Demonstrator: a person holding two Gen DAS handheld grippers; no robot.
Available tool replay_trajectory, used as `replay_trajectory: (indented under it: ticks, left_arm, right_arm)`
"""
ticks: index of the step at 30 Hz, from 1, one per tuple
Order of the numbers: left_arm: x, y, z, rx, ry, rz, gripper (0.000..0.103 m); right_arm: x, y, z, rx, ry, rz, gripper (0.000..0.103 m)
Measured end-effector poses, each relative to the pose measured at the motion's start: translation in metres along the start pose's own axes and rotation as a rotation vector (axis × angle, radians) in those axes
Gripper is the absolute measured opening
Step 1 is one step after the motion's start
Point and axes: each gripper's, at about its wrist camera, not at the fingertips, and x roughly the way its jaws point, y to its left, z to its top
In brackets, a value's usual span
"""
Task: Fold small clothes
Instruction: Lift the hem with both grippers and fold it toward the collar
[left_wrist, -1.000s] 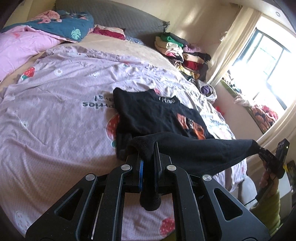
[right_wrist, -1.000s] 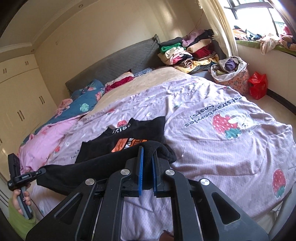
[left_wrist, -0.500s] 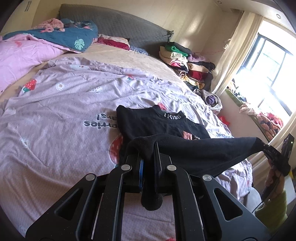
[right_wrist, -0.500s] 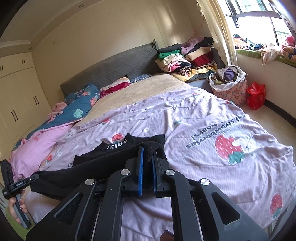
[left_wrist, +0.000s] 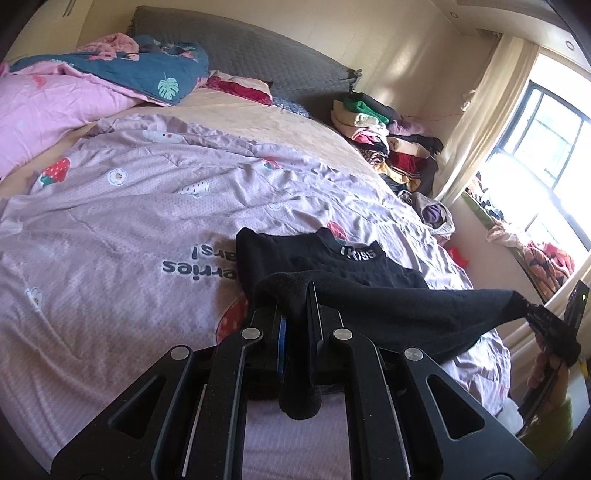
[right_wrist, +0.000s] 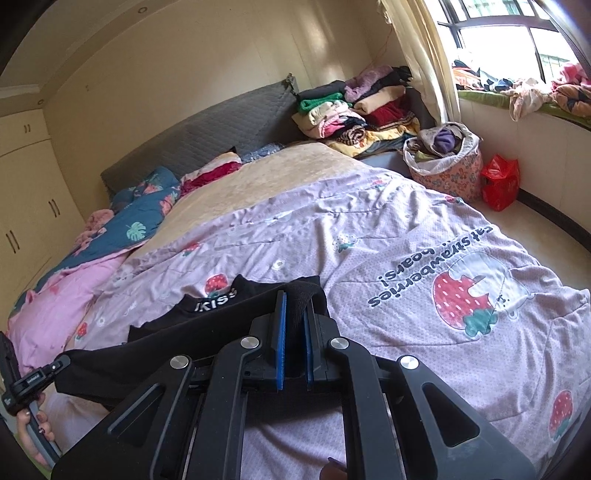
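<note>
A small black shirt (left_wrist: 314, 262) with white "KISS" lettering at the collar lies on the lilac strawberry quilt (left_wrist: 129, 221). My left gripper (left_wrist: 295, 302) is shut on one bottom corner of it. My right gripper (right_wrist: 293, 306) is shut on the other corner and shows at the right edge of the left wrist view (left_wrist: 546, 321). The hem (left_wrist: 424, 306) is stretched taut between them, lifted and folded over the lower half of the shirt (right_wrist: 207, 325). The orange print is hidden under the fold.
A pile of folded clothes (right_wrist: 351, 107) sits at the far corner of the bed. A laundry basket (right_wrist: 447, 162) and red bag (right_wrist: 500, 182) stand on the floor by the window. Pink and blue bedding (left_wrist: 74, 92) lies heaped near the headboard.
Both grippers have carried the hem forward over the shirt toward the collar. The orange print, visible before, is now covered by the fold.
</note>
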Motion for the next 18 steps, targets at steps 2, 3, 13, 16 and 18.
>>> replay_trajectory:
  ticks: [2, 3, 13, 16, 18]
  left_arm:
    - [0.006, 0.001, 0.004, -0.010, 0.002, 0.004, 0.003]
    - [0.010, 0.001, 0.006, -0.015, 0.001, 0.005, 0.003]
    - [0.039, 0.002, 0.017, -0.032, -0.002, 0.050, 0.003]
    - [0.047, 0.004, 0.018, -0.032, 0.001, 0.070, 0.004]
    - [0.053, 0.006, 0.018, -0.030, 0.009, 0.086, 0.004]
  right_arm:
    - [0.006, 0.000, 0.000, 0.000, 0.006, -0.012, 0.007]
    - [0.011, 0.001, 0.000, -0.007, 0.009, -0.024, 0.007]
    - [0.043, 0.006, 0.000, -0.066, 0.036, -0.096, 0.007]
    - [0.054, 0.008, 0.000, -0.069, 0.043, -0.106, 0.007]
    - [0.062, 0.011, 0.000, -0.080, 0.049, -0.113, 0.007]
